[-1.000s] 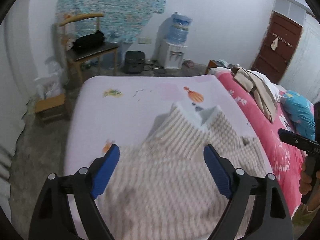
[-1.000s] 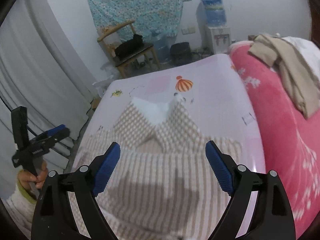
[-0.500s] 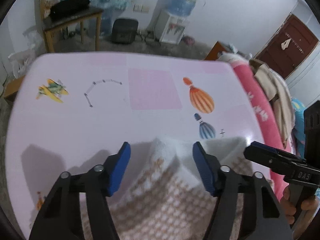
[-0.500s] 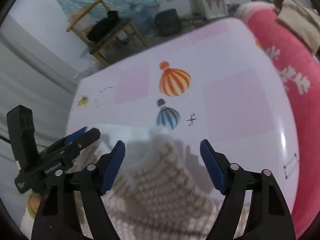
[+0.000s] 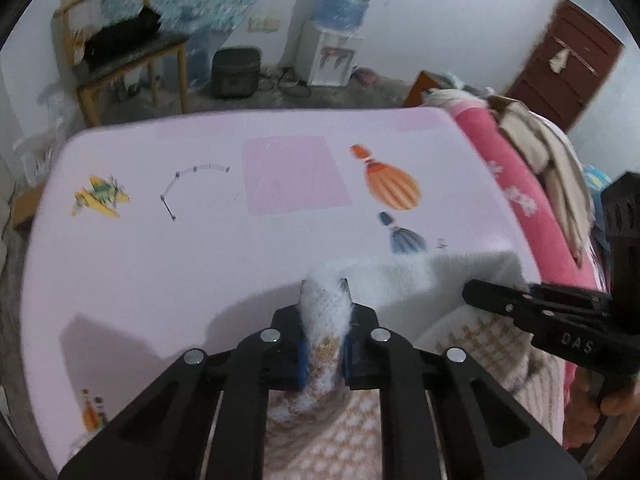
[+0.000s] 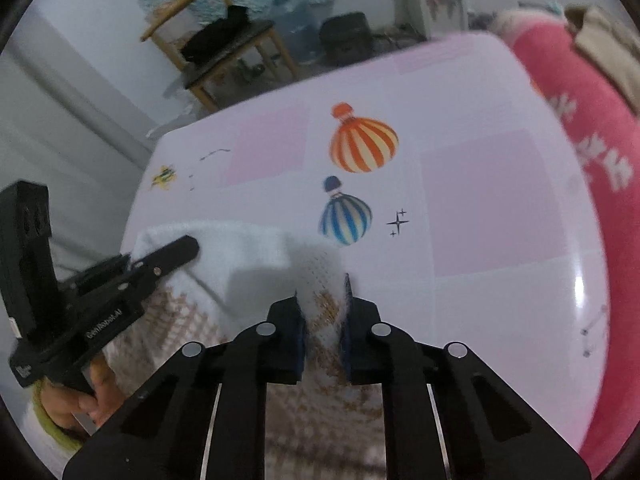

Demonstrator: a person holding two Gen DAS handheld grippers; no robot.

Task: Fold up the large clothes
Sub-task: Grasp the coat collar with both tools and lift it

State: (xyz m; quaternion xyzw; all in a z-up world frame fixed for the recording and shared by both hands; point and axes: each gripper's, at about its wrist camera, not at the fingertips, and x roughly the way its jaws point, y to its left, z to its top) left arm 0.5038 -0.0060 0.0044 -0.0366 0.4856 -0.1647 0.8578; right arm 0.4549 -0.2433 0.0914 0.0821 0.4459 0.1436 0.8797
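Note:
A beige-and-white checked knit sweater (image 5: 420,276) lies on the pale pink sheet (image 5: 180,256), its white collar edge farthest from me. My left gripper (image 5: 325,292) has its jaws closing, and the blue pads pinch a bunched fold at the collar's left corner. In the right wrist view the right gripper (image 6: 323,286) is closing too and clamps the sweater (image 6: 248,248) at the collar's right corner. Each gripper shows in the other's view: the right gripper (image 5: 480,292) beside the collar, the left gripper (image 6: 188,246) on the white edge, each held by a hand.
The sheet carries printed balloons (image 6: 362,144) beyond the collar. A red quilt (image 5: 516,216) with beige clothes (image 5: 552,156) piled on it borders the right side. Past the bed's far edge stand a wooden chair (image 5: 128,56), a dark box (image 5: 236,72) and a water dispenser (image 5: 340,36).
Both grippers moved forward and down from over the sweater's body to its collar. Their jaws went from wide open to pinched on the collar corners.

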